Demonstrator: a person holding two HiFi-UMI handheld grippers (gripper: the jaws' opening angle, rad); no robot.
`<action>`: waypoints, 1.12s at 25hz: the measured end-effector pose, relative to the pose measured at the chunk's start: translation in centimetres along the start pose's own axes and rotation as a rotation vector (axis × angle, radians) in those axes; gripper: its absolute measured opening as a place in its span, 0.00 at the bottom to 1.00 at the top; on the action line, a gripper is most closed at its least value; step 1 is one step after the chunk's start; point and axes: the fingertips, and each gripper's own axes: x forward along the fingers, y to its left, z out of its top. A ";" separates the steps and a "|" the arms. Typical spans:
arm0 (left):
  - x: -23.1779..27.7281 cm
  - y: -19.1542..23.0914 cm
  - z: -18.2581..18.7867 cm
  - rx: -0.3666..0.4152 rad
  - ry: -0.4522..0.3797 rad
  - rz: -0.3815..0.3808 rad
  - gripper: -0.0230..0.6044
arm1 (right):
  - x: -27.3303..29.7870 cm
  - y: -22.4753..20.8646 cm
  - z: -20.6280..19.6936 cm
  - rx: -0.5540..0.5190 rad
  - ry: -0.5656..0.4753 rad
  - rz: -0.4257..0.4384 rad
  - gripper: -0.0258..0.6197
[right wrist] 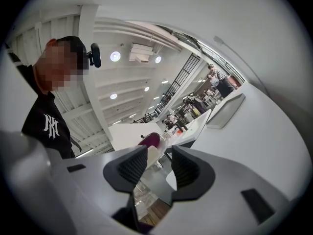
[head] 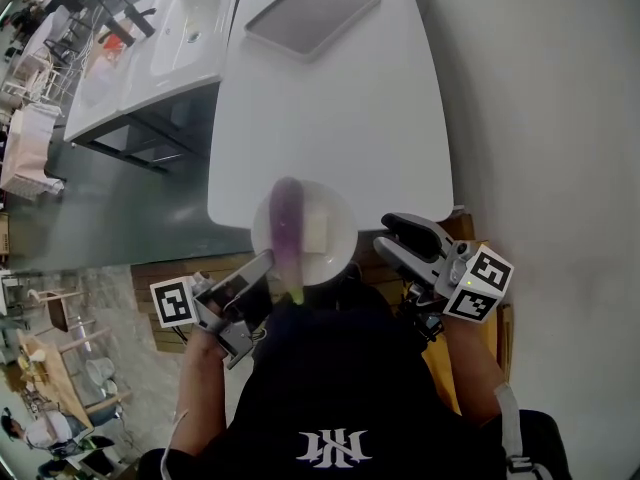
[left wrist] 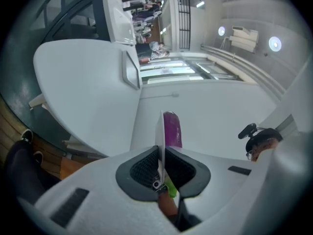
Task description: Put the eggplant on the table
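**Eggplant on plate, left fingers clamped on the rim, right fingers apart**

Big open hall, white ceiling beams and round lights, a white sink unit (head: 190,18) off to the far left. A long white table (head: 330,118) runs away from the person, with a grey tray (head: 312,13) at its far end, well apart from both sets of fingers.

The left gripper (head: 264,266) points level. Its fingers (left wrist: 144,168) are clenched on the thin rim of a white plate (head: 345,230). In the left gripper view the rim (left wrist: 159,131) stands edge-on between the two pads. The plate sits at the near table edge and partly past it; cannot tell if it rests on the table or hangs in the grip.

The eggplant (head: 287,226) lies on the plate, just beyond the left fingers. Its green stem end is nearest them and its purple body (left wrist: 172,129) points away toward the tray. It is not on the bare table. A pale block (head: 317,231) lies on the plate beside the eggplant, on the side toward the right fingers.

The right gripper (head: 385,232) is just beside the plate's right edge. Its fingers (right wrist: 129,168) are released and wide apart with nothing between them. The eggplant tip (right wrist: 150,139) shows past the left one.
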 end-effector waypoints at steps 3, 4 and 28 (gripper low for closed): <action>0.3 -0.6 1.7 -0.023 -0.011 -0.049 0.07 | 1.0 -0.5 0.4 0.011 -0.011 -0.008 0.23; 0.3 -0.5 2.6 -0.022 -0.009 -0.054 0.07 | 1.7 -0.9 0.5 0.012 -0.012 -0.010 0.23; 0.6 5.0 19.4 -0.032 0.047 -0.090 0.07 | 13.5 -8.1 3.7 0.043 -0.028 -0.149 0.24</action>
